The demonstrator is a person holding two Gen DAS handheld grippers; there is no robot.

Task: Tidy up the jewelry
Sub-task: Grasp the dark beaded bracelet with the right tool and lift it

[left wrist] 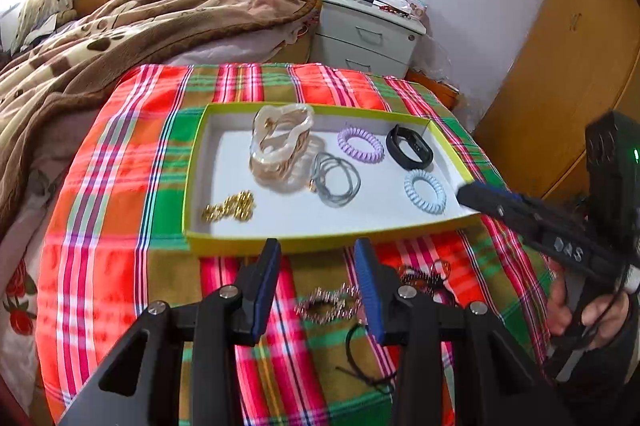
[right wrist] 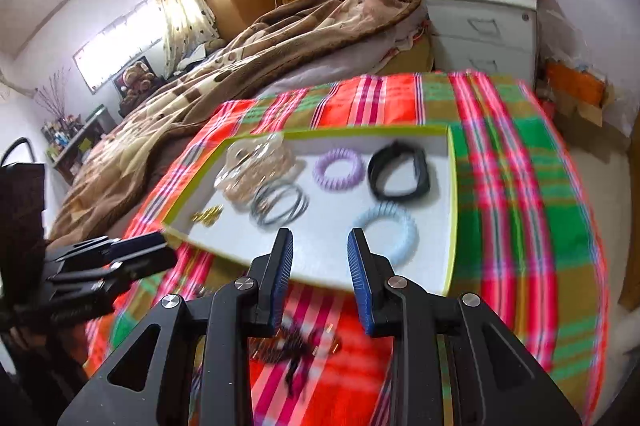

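A yellow-rimmed white tray (left wrist: 192, 186) (right wrist: 451, 226) lies on the plaid cloth. It holds a clear-and-beige bracelet bundle (left wrist: 282, 146) (right wrist: 256, 170), grey hair ties (left wrist: 335, 178) (right wrist: 280, 206), a purple coil tie (left wrist: 360, 145) (right wrist: 339, 169), a black band (left wrist: 409, 147) (right wrist: 398, 172), a blue coil tie (left wrist: 425, 191) (right wrist: 388, 230) and a gold chain (left wrist: 230, 208) (right wrist: 206, 215). My left gripper (left wrist: 318, 250) (right wrist: 156, 250) is open and empty over a silver beaded bracelet (left wrist: 328, 304). A dark beaded piece (left wrist: 426, 274) (right wrist: 296, 346) and a black cord (left wrist: 360, 358) lie nearby. My right gripper (right wrist: 320, 238) (left wrist: 464, 192) is open and empty at the tray's near edge.
The plaid cloth (left wrist: 120, 226) (right wrist: 520, 206) covers the surface. Behind it are a bed with a brown blanket (left wrist: 120, 38) (right wrist: 280, 42), a grey nightstand (left wrist: 368, 38) (right wrist: 484, 34) and a wooden wardrobe (left wrist: 568, 66).
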